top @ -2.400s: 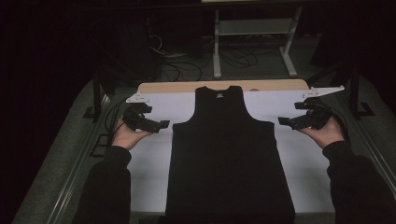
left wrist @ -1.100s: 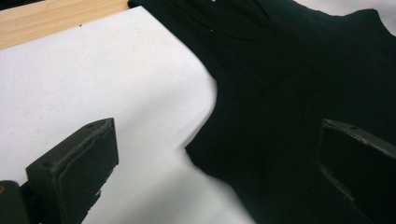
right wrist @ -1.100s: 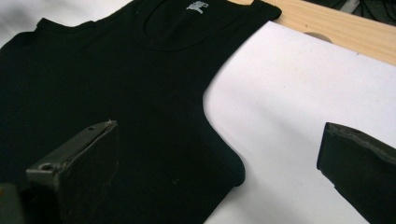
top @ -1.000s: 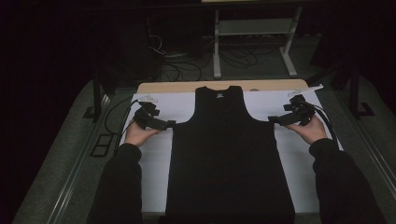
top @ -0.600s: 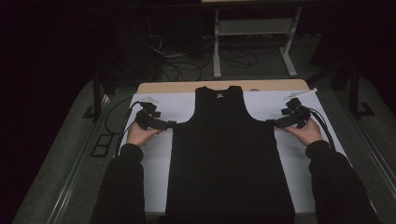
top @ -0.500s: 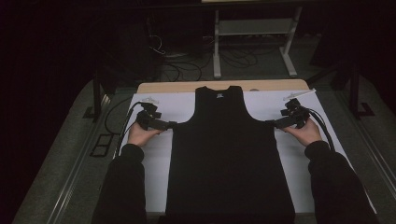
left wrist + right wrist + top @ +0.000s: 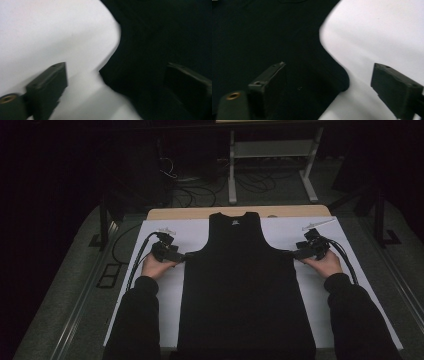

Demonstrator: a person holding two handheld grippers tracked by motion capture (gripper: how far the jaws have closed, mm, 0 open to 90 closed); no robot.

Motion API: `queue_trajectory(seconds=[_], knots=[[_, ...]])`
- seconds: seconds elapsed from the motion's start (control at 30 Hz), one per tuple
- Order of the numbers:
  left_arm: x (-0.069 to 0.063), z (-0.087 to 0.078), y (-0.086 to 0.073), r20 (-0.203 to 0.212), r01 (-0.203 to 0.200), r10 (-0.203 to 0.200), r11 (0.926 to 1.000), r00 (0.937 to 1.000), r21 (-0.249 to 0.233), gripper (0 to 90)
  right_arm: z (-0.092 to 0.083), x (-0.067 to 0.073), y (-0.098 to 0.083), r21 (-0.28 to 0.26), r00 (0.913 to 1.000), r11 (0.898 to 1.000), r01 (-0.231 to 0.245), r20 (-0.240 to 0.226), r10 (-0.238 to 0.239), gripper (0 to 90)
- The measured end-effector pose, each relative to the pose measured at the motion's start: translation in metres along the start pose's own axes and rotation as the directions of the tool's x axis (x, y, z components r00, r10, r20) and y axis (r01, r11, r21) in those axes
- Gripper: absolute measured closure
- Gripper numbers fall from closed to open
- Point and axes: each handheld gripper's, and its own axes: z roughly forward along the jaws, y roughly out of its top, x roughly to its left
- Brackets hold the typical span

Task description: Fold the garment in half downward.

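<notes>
A black tank top (image 7: 245,285) lies flat on a white sheet (image 7: 165,295), neck toward the far edge. My left gripper (image 7: 185,256) is low at its left underarm corner. In the left gripper view that gripper (image 7: 116,75) is open, and the corner of the tank top (image 7: 155,37) lies between its jaws. My right gripper (image 7: 293,254) is at the right underarm corner. The right gripper (image 7: 329,71) straddles the tank top (image 7: 262,32) there, open. Both pairs of jaws have just been closing a little, with the pads off the cloth.
The sheet covers a wooden tabletop whose far edge (image 7: 240,212) shows behind the neck. Black posts (image 7: 103,220) (image 7: 380,215) stand at the table's two sides. A metal stand (image 7: 270,160) and loose cables (image 7: 200,180) sit on the floor beyond.
Both hands have come inward from the sheet's sides and sunk toward the table. Each gripper now sits at an underarm corner of the tank top.
</notes>
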Motion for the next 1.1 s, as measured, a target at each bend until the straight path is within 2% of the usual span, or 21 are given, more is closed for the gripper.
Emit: queue_trajectory(seconds=[0.13, 0.17, 0.23, 0.3, 0.4, 0.43, 0.63, 0.77, 0.87, 0.97, 1.03, 1.07, 1.1], knots=[[0.0, 0.001, -0.001, 0.003, 0.006, -0.006, 0.9999, 1.0, 0.011, 13.7, 0.002, 0.0, 0.0, 0.009, 1.0, 1.0, 0.0, -0.003, 0.0, 16.3], [0.001, 0.002, -0.002, 0.006, 0.0, 0.0, 0.9997, 1.0, 0.026, 14.9, 0.003, 0.0, -0.001, 0.011, 1.0, 1.0, -0.003, -0.002, 0.003, 17.8], [0.001, 0.002, -0.002, -0.001, -0.003, 0.003, 0.9997, 1.0, 0.024, 19.3, 0.003, 0.0, -0.001, 0.012, 1.0, 1.0, -0.006, -0.002, 0.006, 20.2], [0.001, 0.001, -0.002, 0.007, 0.001, -0.001, 0.9999, 1.0, 0.016, 23.3, 0.006, 0.0, -0.001, 0.018, 0.9999, 1.0, -0.009, 0.004, 0.009, 26.7], [0.001, 0.002, -0.002, 0.006, 0.001, -0.002, 0.9999, 1.0, 0.015, 29.9, 0.007, 0.0, -0.001, 0.021, 1.0, 1.0, -0.008, 0.006, 0.008, 30.0], [0.001, 0.001, -0.002, 0.001, -0.001, 0.001, 0.9999, 1.0, 0.015, 29.9, 0.008, 0.0, -0.001, 0.023, 0.9999, 1.0, -0.009, 0.011, 0.008, 33.7], [0.0, 0.001, -0.002, -0.005, -0.02, 0.02, 0.9995, 0.9998, 0.025, 49.8, 0.012, 0.002, -0.002, 0.039, 0.999, 0.999, -0.017, 0.043, 0.015, 50.7], [-0.001, 0.002, -0.003, -0.008, -0.037, 0.037, 0.9992, 0.9993, 0.018, 59.4, 0.013, 0.002, -0.003, 0.047, 0.9982, 0.999, -0.011, 0.06, 0.008, 60.3], [-0.002, 0.003, -0.004, -0.01, -0.039, 0.039, 0.9991, 0.9992, 0.015, 62.0, 0.013, 0.003, -0.003, 0.053, 0.9986, 0.999, 0.002, 0.052, -0.005, 74.5], [-0.003, 0.004, -0.004, -0.011, -0.039, 0.039, 0.9992, 0.9992, 0.005, 68.4, 0.014, 0.004, -0.002, 0.065, 0.9985, 0.998, 0.003, 0.055, -0.007, 80.0], [-0.003, 0.005, -0.005, -0.019, -0.056, 0.056, 0.9984, 0.9983, 0.005, 73.5, 0.013, 0.004, -0.003, 0.065, 0.9987, 0.998, -0.007, 0.05, 0.004, 80.9], [-0.004, 0.006, -0.005, -0.023, -0.052, 0.051, 0.9987, 0.9984, -0.006, 75.3, 0.013, 0.004, -0.003, 0.063, 0.999, 0.998, -0.014, 0.043, 0.012, 81.2], [-0.004, 0.006, -0.005, -0.032, -0.068, 0.068, 0.9977, 0.9971, 0.001, 77.0, 0.013, 0.003, -0.003, 0.061, 0.9992, 0.998, -0.023, 0.034, 0.021, 81.5]])
